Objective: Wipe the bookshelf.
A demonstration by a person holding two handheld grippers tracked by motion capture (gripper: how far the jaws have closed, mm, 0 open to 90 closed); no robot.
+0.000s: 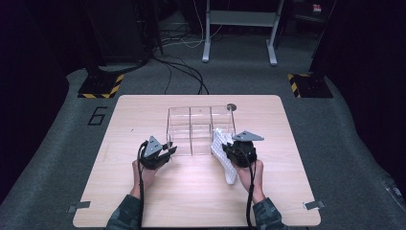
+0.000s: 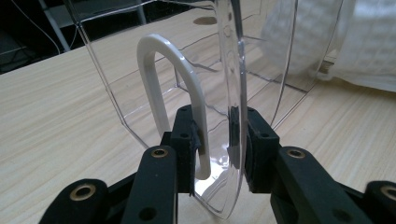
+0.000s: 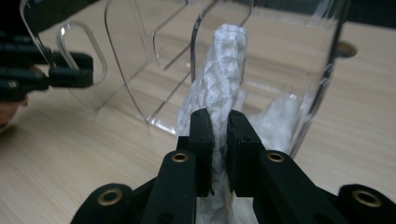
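On the pale wooden table [image 1: 143,201] stands a clear acrylic organiser box [image 1: 201,129] with several compartments, near the table's centre. The left gripper [image 1: 168,150] sits at the box's 8 o'clock corner. In the left gripper view its jaws are clamped on the box's white loop handle [image 2: 161,70] and the clear wall [image 2: 233,70] beside it, both squeezed between the pads. The right gripper [image 1: 229,148] is at the box's 4 o'clock corner, its jaws nearly together and pinching a white waffle-textured cloth [image 3: 222,74]. In the high view the cloth runs from the box's near right compartment toward 5 o'clock across the table, passing under the right gripper.
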